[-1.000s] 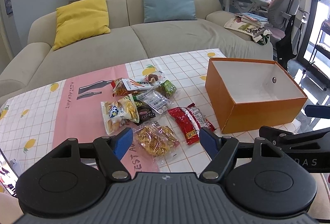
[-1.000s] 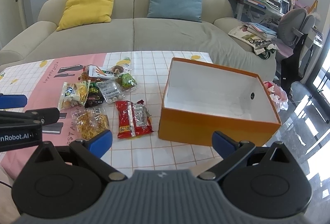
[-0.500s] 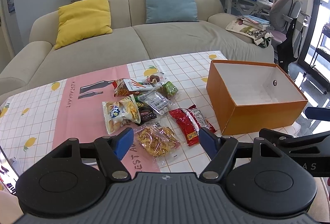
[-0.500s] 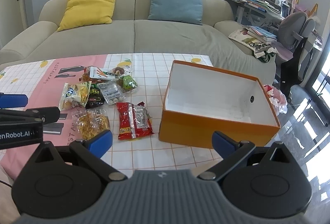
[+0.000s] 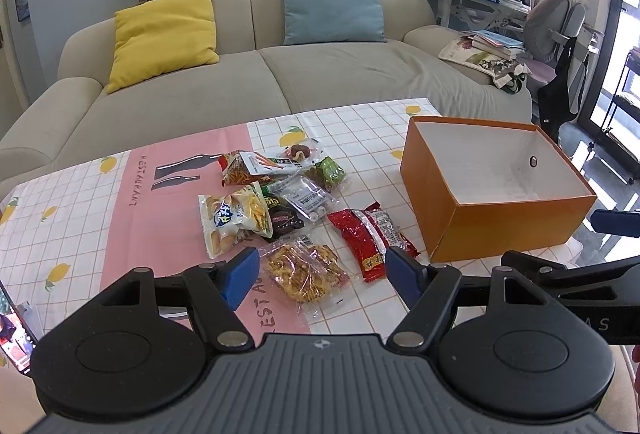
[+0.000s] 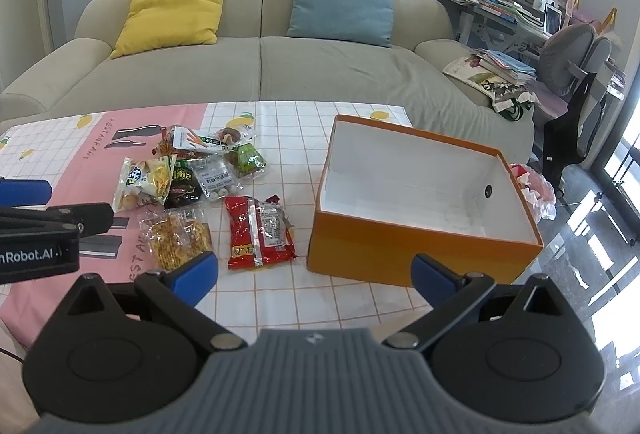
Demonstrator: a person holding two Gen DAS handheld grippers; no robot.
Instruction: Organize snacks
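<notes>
Several snack packets lie in a loose heap on the tablecloth: a clear bag of yellow snacks (image 5: 306, 272) (image 6: 176, 240), a red packet (image 5: 370, 236) (image 6: 258, 230), a white-and-yellow bag (image 5: 234, 216) (image 6: 142, 182) and smaller packs behind them. An open orange box (image 5: 508, 224) (image 6: 420, 254) with a white inside stands to their right, with nothing in it. My left gripper (image 5: 322, 276) hovers open near the table's front edge, above the yellow-snack bag. My right gripper (image 6: 316, 274) is open too, in front of the gap between the red packet and the box.
The table wears a pink and white checked cloth (image 5: 80, 202) with lemon prints. Behind it stands a beige sofa (image 5: 248, 86) with yellow and blue cushions. A cluttered desk and grey chair (image 6: 572, 50) are at the right. A phone (image 5: 14, 338) lies at the table's left edge.
</notes>
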